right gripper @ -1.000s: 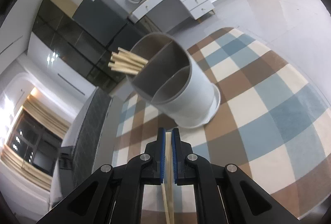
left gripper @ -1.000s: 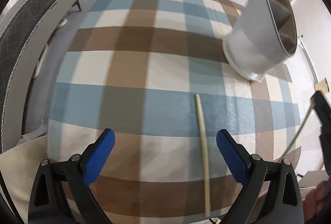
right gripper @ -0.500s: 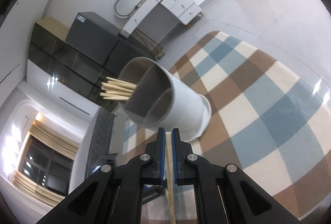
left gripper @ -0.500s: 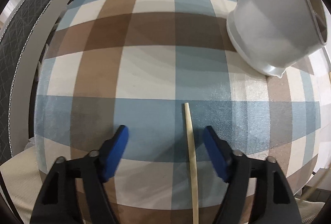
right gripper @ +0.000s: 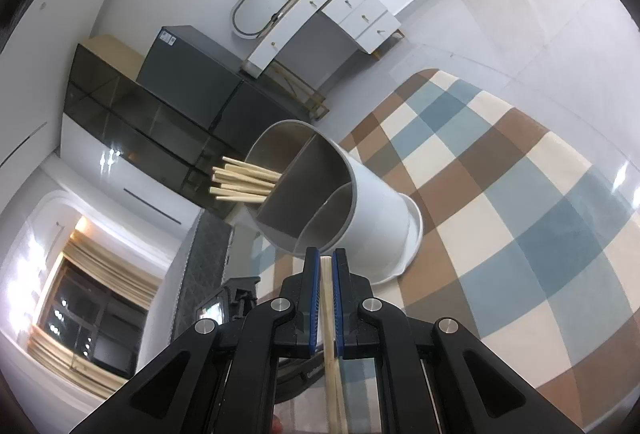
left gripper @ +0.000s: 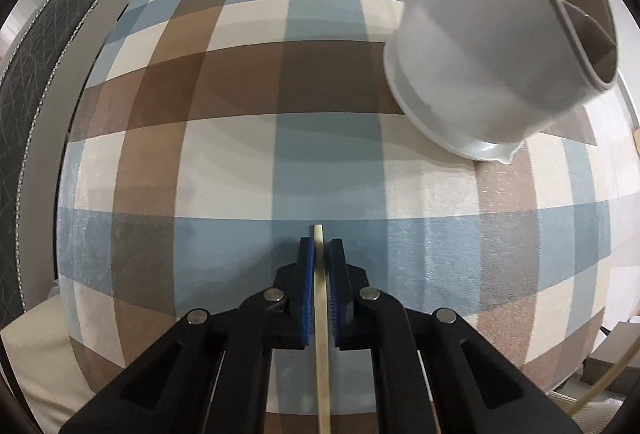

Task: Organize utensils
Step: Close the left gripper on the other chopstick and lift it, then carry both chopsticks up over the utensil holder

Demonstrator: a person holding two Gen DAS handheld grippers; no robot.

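Observation:
A single pale wooden chopstick (left gripper: 322, 374) lies on the checked tablecloth (left gripper: 224, 137). My left gripper (left gripper: 319, 246) points steeply down at it, jaws closing, both blue pads pressing its sides near its far end. The white divided utensil holder (left gripper: 480, 53) stands to the upper right. In the right wrist view my right gripper (right gripper: 326, 254) is shut on a pair of chopsticks (right gripper: 329, 314), raised just in front of the holder (right gripper: 376, 218). Several chopsticks (right gripper: 240, 179) stick out of its far compartment; the two nearer compartments look empty.
A grey patterned chair back (left gripper: 24, 105) runs along the table's left edge. Beyond the table stand dark cabinets (right gripper: 168, 113), a white drawer unit (right gripper: 352, 17) and bare floor (right gripper: 540, 13). The cloth (right gripper: 520, 201) to the right of the holder is bare.
My left gripper moved over the lying chopstick, came down and its jaws went from wide open to shut on it. The right gripper kept its grip and rolled slightly near the holder.

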